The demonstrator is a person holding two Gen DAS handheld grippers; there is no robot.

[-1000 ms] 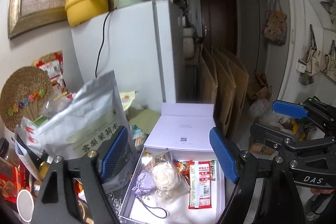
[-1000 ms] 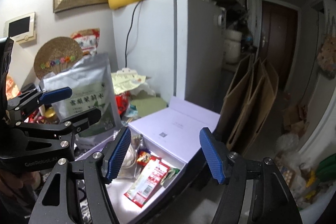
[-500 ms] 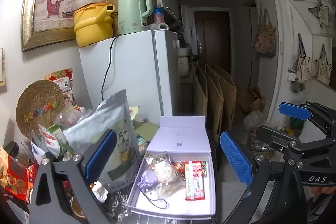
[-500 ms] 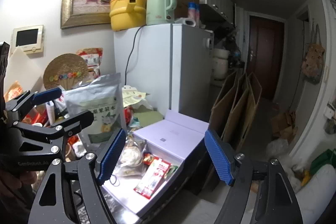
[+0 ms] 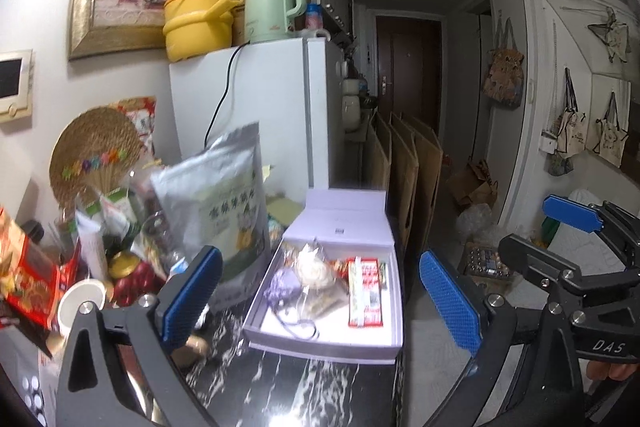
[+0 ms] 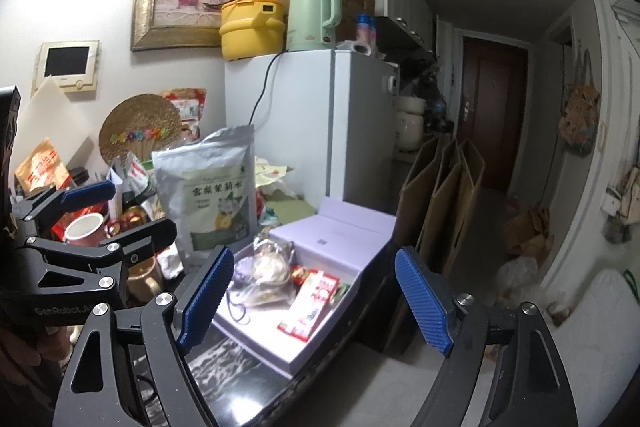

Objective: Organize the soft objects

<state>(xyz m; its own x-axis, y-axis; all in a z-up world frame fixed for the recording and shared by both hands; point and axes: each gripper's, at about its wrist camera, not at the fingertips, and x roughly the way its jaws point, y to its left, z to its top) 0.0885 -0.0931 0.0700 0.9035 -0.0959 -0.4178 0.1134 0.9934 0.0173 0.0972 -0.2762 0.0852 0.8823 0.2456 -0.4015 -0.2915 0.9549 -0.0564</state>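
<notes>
Clear sachet (image 5: 316, 269), lilac pouch (image 5: 282, 285), red packet (image 5: 364, 293), in open box (image 5: 340, 341)

- The left claw (image 5: 320, 297) is held in the air, its two blue pads wide apart, nothing between them.
- The right claw (image 6: 316, 301) is beside it, also wide apart and gripping nothing.

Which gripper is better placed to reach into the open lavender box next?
Left, probably. The left gripper frames the lavender box squarely between open jaws; the right gripper sees it off toward its left finger.
</notes>
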